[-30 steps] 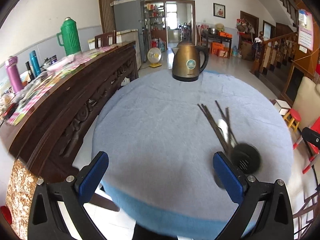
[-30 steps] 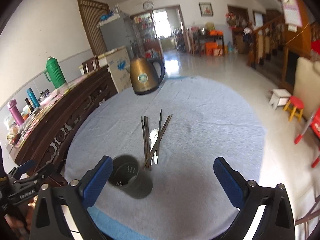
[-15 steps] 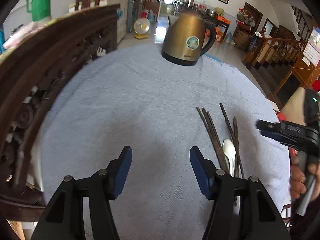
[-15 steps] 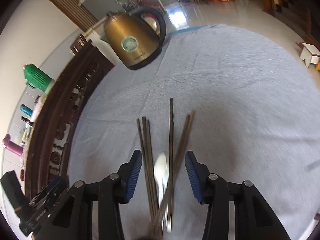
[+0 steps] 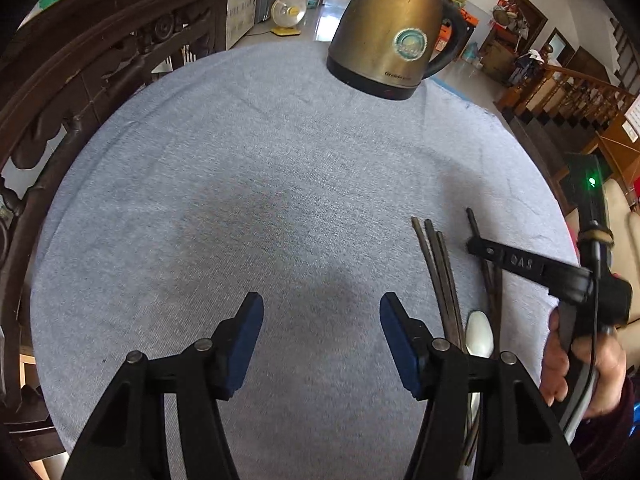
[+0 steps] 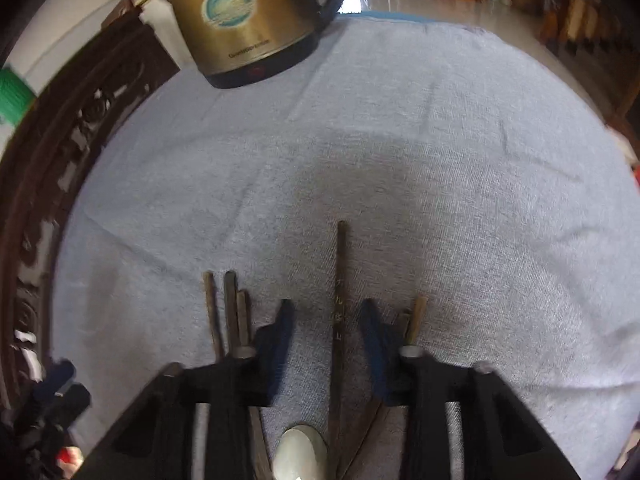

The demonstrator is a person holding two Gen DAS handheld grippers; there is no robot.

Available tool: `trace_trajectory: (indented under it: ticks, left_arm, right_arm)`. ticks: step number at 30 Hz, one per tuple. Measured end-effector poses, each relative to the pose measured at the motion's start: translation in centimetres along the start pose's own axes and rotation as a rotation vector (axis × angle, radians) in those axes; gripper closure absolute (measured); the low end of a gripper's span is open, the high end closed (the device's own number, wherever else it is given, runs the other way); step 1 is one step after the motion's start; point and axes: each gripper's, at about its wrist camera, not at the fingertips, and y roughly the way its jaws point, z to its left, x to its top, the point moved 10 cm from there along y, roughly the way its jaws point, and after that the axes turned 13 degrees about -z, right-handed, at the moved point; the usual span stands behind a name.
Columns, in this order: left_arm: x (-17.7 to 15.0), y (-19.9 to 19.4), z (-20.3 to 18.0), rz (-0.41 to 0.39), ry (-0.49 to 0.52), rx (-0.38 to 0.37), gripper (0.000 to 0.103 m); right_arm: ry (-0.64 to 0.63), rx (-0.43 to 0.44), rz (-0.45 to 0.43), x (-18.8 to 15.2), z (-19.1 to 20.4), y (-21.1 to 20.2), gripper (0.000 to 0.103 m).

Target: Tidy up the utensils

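Several dark chopsticks (image 5: 438, 264) and a white spoon (image 5: 479, 334) lie on the grey-blue tablecloth (image 5: 240, 184). In the right wrist view my right gripper (image 6: 327, 322) is low over them, open, its jaws either side of one long chopstick (image 6: 340, 288), with the spoon (image 6: 300, 456) under it. More chopsticks (image 6: 228, 308) lie left of its left finger. My left gripper (image 5: 320, 320) is open and empty over bare cloth, left of the chopsticks. The right gripper also shows in the left wrist view (image 5: 520, 264).
A brass-coloured electric kettle (image 5: 392, 36) stands at the table's far edge; it also shows in the right wrist view (image 6: 248, 12). A dark carved wooden sideboard (image 5: 80, 64) runs along the left. Stairs and furniture are far right.
Both grippers have moved forward and down toward the table. The right gripper has come down around one chopstick. The dark utensil cup seen one second ago is out of view.
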Motion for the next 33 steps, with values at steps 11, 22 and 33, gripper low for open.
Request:
trace_trajectory:
  ticks: [11,22,33]
  left_arm:
    - [0.6,3.3,-2.7,0.046,-0.018,-0.023,0.05]
    - [1.4,7.7,-5.7,0.084,-0.029,0.004,0.05]
    - [3.0,9.5,-6.9,0.05,-0.027,0.056,0.05]
  right_arm:
    - [0.137,0.192,-0.114,-0.1,-3.0,-3.8,0.096]
    - [0.267,0.337,-0.201,-0.7,-7.3,-9.3,0.096]
    - [0.271,0.365,-0.179,-2.5,-7.5,-10.0,0.096]
